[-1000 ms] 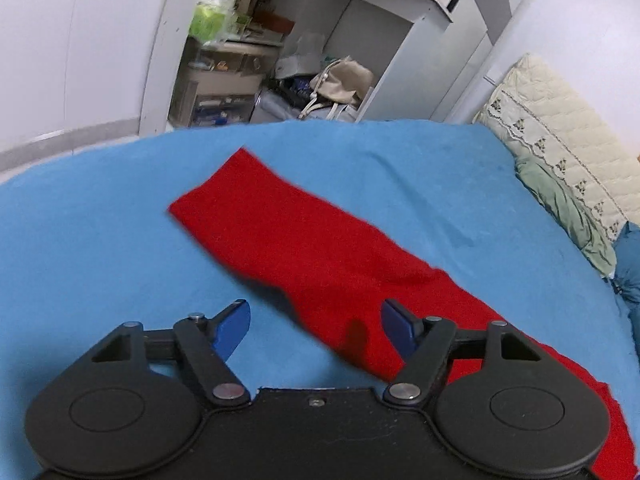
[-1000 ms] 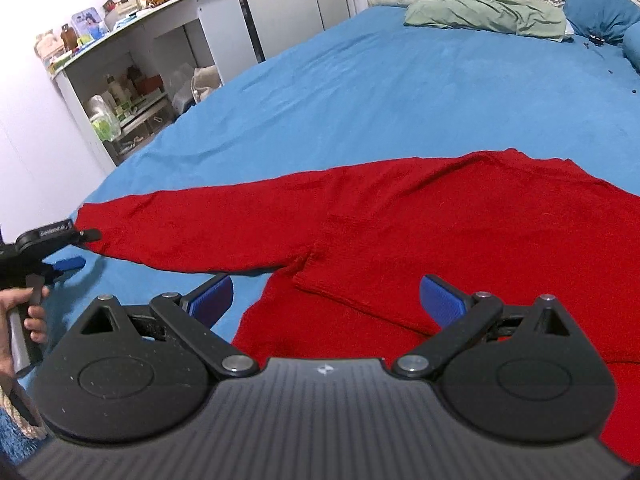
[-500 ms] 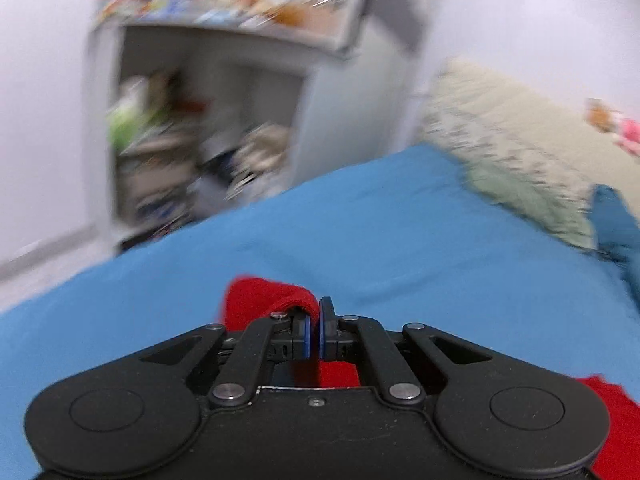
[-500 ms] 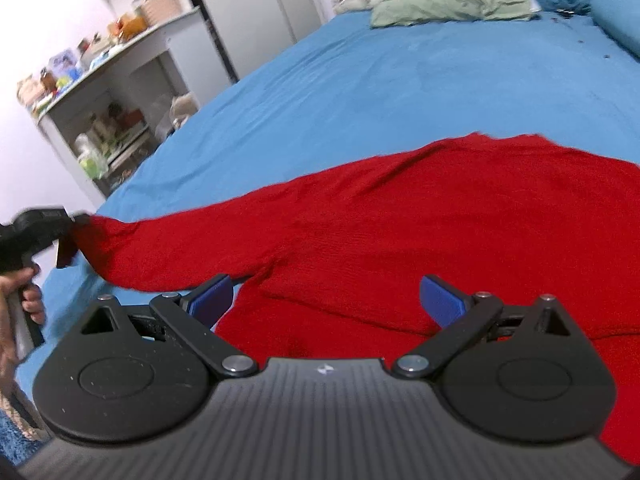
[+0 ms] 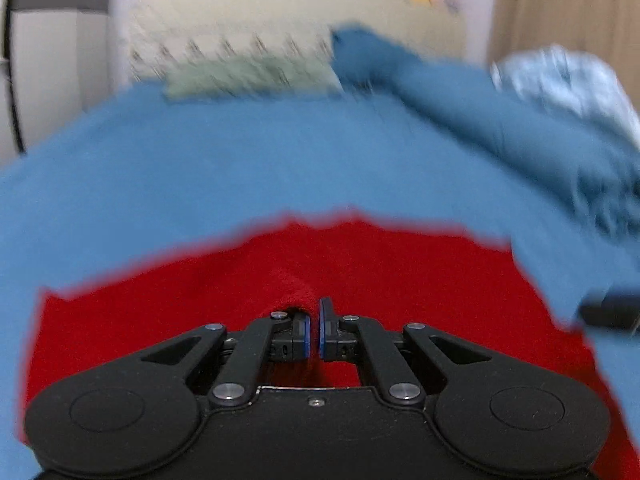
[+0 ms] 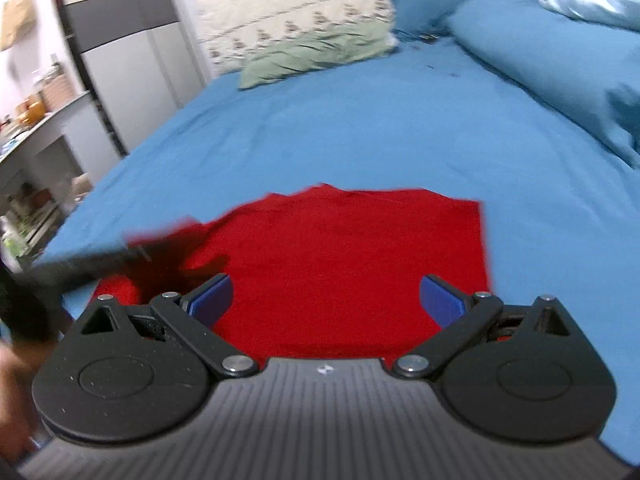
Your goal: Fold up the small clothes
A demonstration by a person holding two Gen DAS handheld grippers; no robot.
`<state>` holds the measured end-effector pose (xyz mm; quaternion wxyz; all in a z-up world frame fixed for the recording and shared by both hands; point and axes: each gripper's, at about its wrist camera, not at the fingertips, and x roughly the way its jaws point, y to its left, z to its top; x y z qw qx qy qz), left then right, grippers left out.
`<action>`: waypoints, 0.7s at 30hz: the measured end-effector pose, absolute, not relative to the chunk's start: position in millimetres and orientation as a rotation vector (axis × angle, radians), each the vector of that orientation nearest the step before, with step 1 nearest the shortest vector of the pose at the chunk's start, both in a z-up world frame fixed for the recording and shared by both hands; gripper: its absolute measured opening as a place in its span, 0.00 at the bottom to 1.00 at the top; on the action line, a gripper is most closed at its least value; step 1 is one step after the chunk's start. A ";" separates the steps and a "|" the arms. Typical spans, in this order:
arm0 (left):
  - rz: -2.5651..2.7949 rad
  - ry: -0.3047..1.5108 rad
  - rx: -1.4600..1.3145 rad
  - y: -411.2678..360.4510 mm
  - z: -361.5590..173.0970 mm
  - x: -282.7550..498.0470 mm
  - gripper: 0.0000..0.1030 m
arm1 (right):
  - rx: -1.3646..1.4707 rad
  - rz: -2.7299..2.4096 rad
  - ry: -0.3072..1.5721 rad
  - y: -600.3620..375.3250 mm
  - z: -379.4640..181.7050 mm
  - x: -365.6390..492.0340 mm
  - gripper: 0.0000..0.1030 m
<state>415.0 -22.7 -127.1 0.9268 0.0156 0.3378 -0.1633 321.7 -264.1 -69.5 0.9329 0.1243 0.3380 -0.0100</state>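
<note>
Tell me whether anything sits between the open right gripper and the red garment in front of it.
Nothing visible does. The right gripper hangs open over the red garment, bare cloth showing between its fingers. The left gripper, off to one side, is shut on a fold of that garment.

Fuzzy knitted red sweater (image 6: 340, 256), smooth matt blue cotton bedsheet (image 6: 360, 120), matt black plastic gripper housings

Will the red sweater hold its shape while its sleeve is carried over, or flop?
Probably flop: the red sweater lies flat and soft on the blue bedsheet. Its knit bunches at the left tool, so slipping seems unlikely. It looks light.
</note>
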 end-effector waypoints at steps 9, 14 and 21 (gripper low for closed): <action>-0.355 0.726 0.168 -31.5 -142.7 397.6 0.78 | 0.240 -0.039 0.742 -288.0 -93.3 310.7 1.00; -0.313 0.606 0.244 24.9 -117.9 357.9 0.97 | 0.238 0.055 0.717 -275.8 -84.0 314.6 1.00; -0.179 0.593 0.102 109.8 -127.2 340.2 0.97 | -0.109 0.234 0.768 -188.0 -102.7 349.9 1.00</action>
